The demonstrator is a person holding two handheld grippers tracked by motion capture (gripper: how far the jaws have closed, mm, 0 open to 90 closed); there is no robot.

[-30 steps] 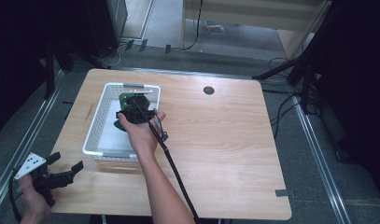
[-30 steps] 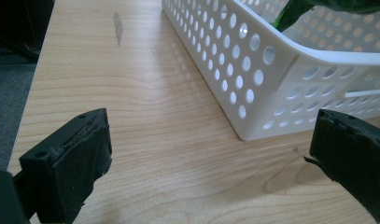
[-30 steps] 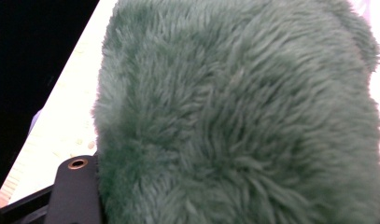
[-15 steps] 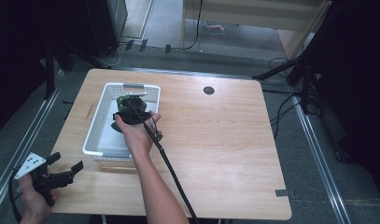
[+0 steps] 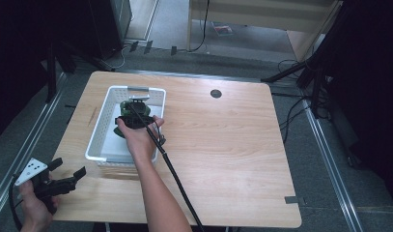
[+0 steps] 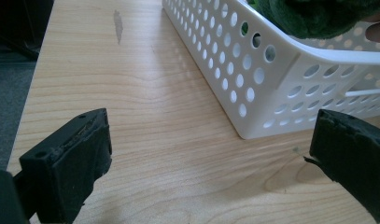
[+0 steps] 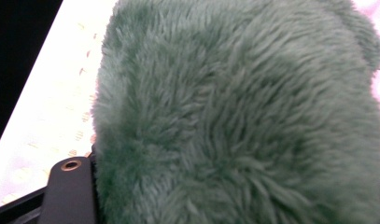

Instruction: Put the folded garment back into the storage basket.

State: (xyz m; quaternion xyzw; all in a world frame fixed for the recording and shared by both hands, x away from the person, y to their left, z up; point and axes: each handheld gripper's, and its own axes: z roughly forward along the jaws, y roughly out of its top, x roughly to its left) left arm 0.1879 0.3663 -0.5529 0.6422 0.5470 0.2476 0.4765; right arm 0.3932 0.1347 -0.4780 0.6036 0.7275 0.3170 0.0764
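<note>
A green plush toy sits low inside the white perforated basket at the table's left. My right gripper reaches down into the basket from the near side and is shut on the toy. Its jaws have just been opening, with the toy still between them. In the right gripper view the green fur presses against the one black jaw that shows at the lower left. My left gripper is held at the table's front left corner, open with nothing between its jaws. It faces the basket's corner.
The wooden table has a round cable hole at the back. The right gripper's black cable trails back over the front edge. A small dark scuff marks the wood left of the basket. Dark floor and metal rails surround the table.
The right hand has sunk a little and shifted left, taking the green toy lower into the basket. The left gripper has stayed where it was.
</note>
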